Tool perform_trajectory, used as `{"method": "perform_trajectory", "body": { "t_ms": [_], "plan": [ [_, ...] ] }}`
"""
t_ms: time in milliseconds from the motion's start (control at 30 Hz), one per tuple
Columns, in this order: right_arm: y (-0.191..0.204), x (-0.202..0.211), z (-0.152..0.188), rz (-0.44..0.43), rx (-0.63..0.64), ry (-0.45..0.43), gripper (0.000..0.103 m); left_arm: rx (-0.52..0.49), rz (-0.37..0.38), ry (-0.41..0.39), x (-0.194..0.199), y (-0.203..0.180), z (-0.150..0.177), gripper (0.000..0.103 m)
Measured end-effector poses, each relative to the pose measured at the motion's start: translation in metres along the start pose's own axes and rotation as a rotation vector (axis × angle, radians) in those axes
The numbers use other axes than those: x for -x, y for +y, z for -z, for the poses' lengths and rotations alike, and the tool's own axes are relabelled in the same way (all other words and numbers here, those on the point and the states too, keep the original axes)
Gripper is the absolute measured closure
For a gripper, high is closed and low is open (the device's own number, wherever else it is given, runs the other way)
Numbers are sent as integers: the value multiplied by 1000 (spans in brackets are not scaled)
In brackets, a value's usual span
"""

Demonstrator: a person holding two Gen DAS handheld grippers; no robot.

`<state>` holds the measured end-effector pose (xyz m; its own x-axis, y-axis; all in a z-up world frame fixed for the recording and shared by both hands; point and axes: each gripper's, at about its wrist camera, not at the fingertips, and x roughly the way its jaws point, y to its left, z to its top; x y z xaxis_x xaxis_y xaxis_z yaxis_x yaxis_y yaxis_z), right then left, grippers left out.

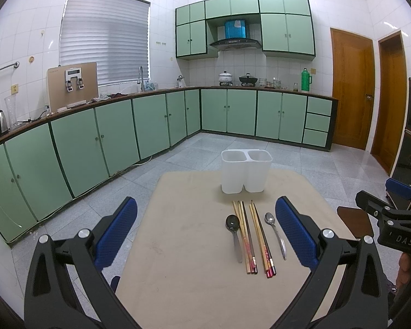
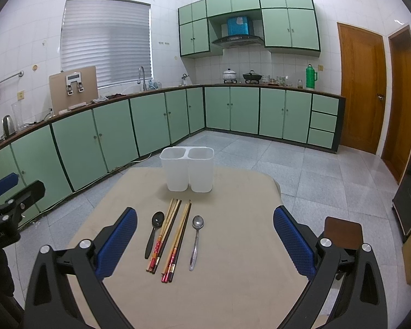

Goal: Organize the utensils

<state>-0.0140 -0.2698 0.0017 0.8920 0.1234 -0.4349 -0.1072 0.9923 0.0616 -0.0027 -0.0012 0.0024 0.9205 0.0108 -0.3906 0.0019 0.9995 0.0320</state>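
A white two-compartment holder (image 1: 246,171) (image 2: 187,168) stands empty at the far side of a beige table (image 1: 183,246) (image 2: 233,260). In front of it lie a black spoon (image 1: 234,233) (image 2: 154,233), two bundles of chopsticks (image 1: 253,235) (image 2: 170,237) and a steel spoon (image 1: 275,233) (image 2: 196,241), side by side. My left gripper (image 1: 205,233) is open and empty above the table, near the utensils. My right gripper (image 2: 205,235) is open and empty, also hovering near them. The right gripper shows at the left wrist view's right edge (image 1: 391,208).
Green kitchen cabinets (image 1: 96,142) run along the left and back walls. A brown stool (image 2: 342,231) stands at the table's right. Wooden doors (image 2: 361,82) are at the back right. Grey tiled floor surrounds the table.
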Motion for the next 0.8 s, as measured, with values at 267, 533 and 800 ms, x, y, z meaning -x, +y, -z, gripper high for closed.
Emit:
{"method": "perform_trajectory", "body": {
  "t_ms": [267,533,800],
  "plan": [
    [2,-7,-1,4,-5,13,6,2,-4,16,-7,6,0,5],
    [1,-19,0,7,-7,37,6,-5,-7,43,-25,9,-1,5],
    [-5,-85,8,36,7,152,6,-20,-32,177,-93,19,13,5]
  ]
}}
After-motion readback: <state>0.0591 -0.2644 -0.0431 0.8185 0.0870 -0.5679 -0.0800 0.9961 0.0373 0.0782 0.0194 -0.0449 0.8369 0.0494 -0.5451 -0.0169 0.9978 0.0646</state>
